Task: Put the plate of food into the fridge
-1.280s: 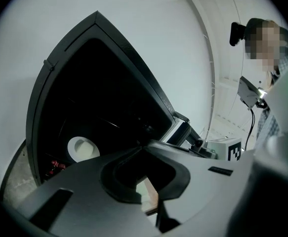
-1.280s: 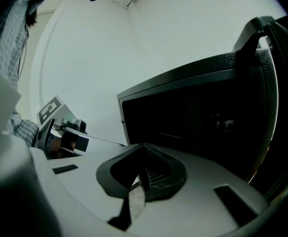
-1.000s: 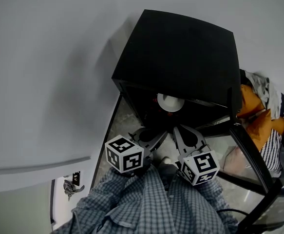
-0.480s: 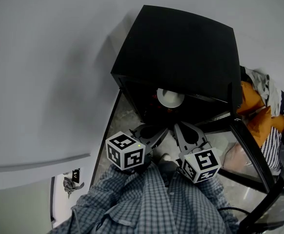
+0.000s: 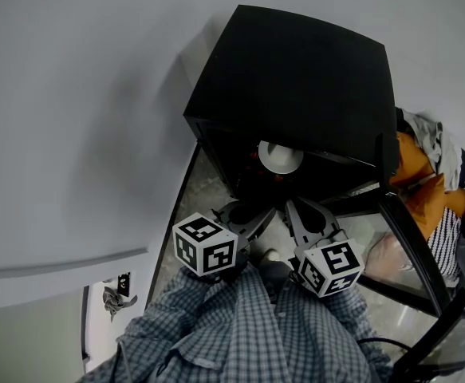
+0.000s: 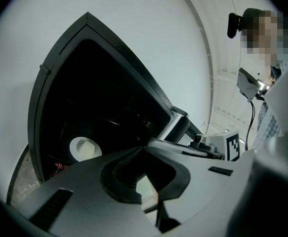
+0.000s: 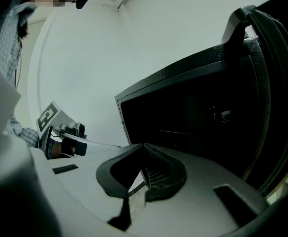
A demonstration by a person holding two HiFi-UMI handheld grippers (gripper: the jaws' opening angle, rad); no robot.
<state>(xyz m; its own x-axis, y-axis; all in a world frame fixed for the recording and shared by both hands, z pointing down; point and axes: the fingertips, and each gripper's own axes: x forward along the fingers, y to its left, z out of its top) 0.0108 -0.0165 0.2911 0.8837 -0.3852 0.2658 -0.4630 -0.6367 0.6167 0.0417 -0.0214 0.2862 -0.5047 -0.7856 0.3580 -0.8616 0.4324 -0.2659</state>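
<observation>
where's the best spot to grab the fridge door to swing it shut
I'd grip the fridge door by its free edge, the end farthest from the hinge at the front right corner of the fridge. It stands swung wide open to the right, so come from its outer side with the right gripper, whose jaws are together now and must open first.

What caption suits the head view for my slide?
White plate inside the open black fridge; left gripper and right gripper, both shut and empty, in front.
</observation>
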